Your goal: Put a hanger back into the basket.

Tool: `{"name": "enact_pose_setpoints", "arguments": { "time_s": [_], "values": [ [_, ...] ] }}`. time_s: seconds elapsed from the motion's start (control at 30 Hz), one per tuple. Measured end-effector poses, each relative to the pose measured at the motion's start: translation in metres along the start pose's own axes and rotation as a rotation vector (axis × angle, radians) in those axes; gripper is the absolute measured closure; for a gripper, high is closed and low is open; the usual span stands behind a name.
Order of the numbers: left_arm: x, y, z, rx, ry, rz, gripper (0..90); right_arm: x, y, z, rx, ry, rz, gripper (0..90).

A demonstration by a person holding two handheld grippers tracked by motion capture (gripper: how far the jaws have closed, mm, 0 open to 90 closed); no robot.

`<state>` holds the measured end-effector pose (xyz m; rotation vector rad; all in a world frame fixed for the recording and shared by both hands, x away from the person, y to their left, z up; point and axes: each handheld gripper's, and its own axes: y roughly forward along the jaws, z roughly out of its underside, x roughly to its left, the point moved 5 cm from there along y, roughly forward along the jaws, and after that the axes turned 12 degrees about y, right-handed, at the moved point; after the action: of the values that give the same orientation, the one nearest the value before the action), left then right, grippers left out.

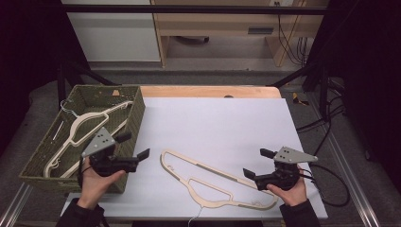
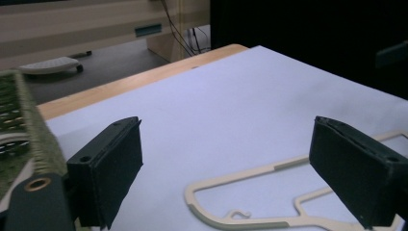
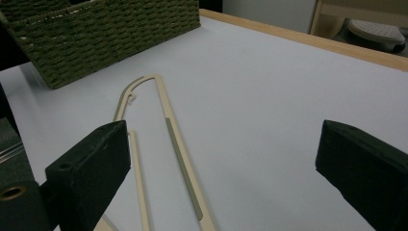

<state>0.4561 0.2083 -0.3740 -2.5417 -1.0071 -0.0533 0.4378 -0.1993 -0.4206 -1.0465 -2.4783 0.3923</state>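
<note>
White paper covers the tabletop (image 1: 227, 118), and a green woven basket (image 1: 135, 118) stands at its left edge with cream clothes hangers (image 1: 87, 123) lying inside. One more cream hanger (image 1: 208, 182) lies flat on the paper, between the two hands. The left gripper (image 1: 134, 147) is just beside the basket wall, near the end of this hanger; its jaws are released and nothing is between them. The right gripper (image 1: 255, 163) is near the other end of the hanger, jaws wide apart too, not touching it.
</note>
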Motion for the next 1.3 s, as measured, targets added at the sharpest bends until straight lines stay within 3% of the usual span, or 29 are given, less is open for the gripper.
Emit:
{"name": "enact_pose_setpoints", "arguments": {
  "time_s": [0.37,0.9,1.1,1.3],
  "values": [
    [-0.042,0.022,0.010,0.006,0.037,0.092,10.7,0.008,0.009,0.004,0.034,-0.004,-0.027,5.7],
    [-0.054,0.042,0.038,0.081,0.001,0.134,10.8,0.037,0.025,0.011,0.105,-0.066,-0.070,6.0],
    [-0.057,0.047,0.047,0.105,-0.004,0.142,10.7,0.048,0.034,0.020,0.162,-0.078,-0.113,9.0],
    [-0.058,0.049,0.051,0.115,-0.003,0.148,10.5,0.058,0.041,0.030,0.221,-0.120,-0.130,13.1]
  ]
}}
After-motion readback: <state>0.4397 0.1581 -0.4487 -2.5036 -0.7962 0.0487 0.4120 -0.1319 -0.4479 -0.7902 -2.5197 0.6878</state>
